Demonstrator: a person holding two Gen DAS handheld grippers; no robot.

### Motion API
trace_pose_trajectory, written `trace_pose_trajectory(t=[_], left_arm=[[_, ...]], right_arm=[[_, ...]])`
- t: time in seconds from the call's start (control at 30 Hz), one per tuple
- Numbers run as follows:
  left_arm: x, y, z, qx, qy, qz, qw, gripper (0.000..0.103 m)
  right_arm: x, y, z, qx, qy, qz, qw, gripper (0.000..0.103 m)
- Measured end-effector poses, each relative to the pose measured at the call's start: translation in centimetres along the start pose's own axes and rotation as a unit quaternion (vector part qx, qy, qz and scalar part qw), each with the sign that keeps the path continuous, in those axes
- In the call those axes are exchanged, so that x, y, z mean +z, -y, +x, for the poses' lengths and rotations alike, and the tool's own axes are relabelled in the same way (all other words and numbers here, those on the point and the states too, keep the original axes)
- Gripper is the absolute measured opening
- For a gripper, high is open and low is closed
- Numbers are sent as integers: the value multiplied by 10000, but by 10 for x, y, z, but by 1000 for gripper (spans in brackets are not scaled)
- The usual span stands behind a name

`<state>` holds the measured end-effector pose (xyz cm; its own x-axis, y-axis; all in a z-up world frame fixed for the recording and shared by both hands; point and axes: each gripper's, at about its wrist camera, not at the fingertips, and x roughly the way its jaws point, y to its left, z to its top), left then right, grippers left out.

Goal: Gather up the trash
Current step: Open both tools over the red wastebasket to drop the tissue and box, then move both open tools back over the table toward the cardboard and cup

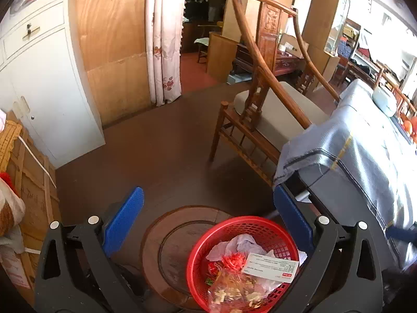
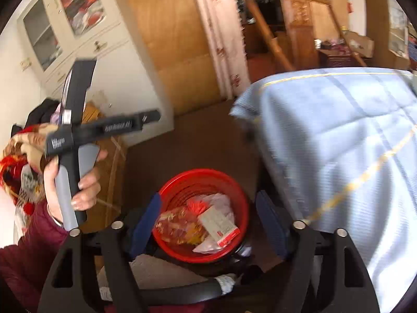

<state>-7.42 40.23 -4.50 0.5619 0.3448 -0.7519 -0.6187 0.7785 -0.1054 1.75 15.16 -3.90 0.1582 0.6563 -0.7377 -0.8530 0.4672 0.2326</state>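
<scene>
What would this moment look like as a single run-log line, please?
phase: trash dropped | left gripper: open, empty | right gripper: open, empty | red basket: holds wrappers, paper, card | basket on round wooden stool

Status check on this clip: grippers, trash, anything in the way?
Left gripper open, empty. Right gripper open, empty. Trash lies in the red basket: paper slip, plastic bag. Nothing blocking the basket.

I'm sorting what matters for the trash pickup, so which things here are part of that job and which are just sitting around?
Part of the job:
- red basket
- crumpled wrappers and white paper slip inside it
- left claw, open
- right claw, open

Just lying about:
- wooden armchair
- blue blanket
- white cabinet
- floral curtain
</scene>
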Motion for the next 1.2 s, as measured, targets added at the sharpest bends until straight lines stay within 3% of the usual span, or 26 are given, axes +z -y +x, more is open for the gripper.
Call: trace_pose_trajectory(t=[0.23,0.37,0.53,0.73,0.87,0.97,1.2], left_arm=[[0,42,-21,-142,127,354,9992,96],[-2,72,-39,-259,270,654,9972,96],[-7,120,-63,-464,402,1091,9921,96],[-10,193,-85,-790,554,1648,9816,96],[-15,262,-92,-1065,607,2225,9672,96],[-25,323,-93,-1195,652,2748,9518,96],[-47,452,-76,-1629,400,3590,9181,96]], right_arm=[[-20,34,-70,-425,644,353,9964,82],[-28,67,-118,-842,1109,584,9885,89],[-54,107,-188,-1398,1631,963,9719,97],[-105,151,-274,-2097,2094,1434,9442,97],[-141,188,-327,-2618,2279,1889,9186,97],[-169,216,-353,-2925,2305,2249,9004,97],[-223,295,-378,-3390,2038,3093,8648,97]])
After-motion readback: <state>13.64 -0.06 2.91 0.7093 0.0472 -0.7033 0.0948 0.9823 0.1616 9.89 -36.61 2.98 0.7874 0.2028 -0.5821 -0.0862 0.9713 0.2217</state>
